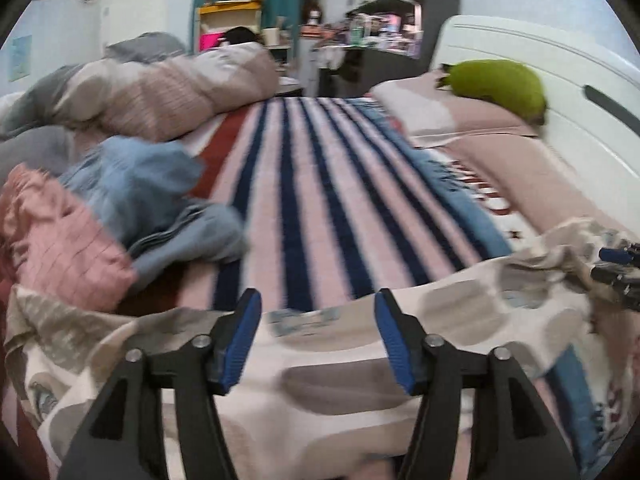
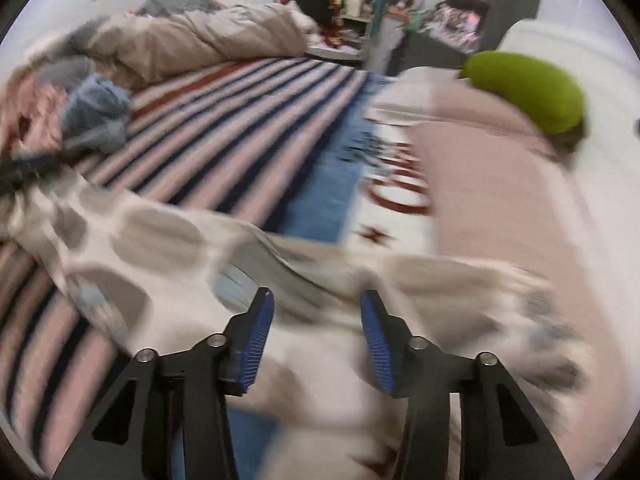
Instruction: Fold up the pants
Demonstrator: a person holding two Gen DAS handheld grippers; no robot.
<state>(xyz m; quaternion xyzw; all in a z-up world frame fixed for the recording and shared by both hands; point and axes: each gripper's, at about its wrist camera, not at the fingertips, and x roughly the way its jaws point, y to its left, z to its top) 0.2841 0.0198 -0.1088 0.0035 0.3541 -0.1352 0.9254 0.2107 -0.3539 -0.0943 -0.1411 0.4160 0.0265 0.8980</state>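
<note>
Bedroom; striped blanket (image 1: 320, 200) covers the bed. Pants (image 1: 340, 380), spotted grey-white, lie spread across its near edge. Left gripper (image 1: 318, 340) and right gripper (image 2: 316, 340): jaws spread, empty. Fabric looks light, limp; pinch waistband corners.

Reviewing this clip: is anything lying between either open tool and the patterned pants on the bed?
Nothing visible. The left tool and the right tool both hang open directly over the patterned pants, with only pant fabric between their fingers. The blue clothes pile sits off to the left on the striped blanket.
</note>
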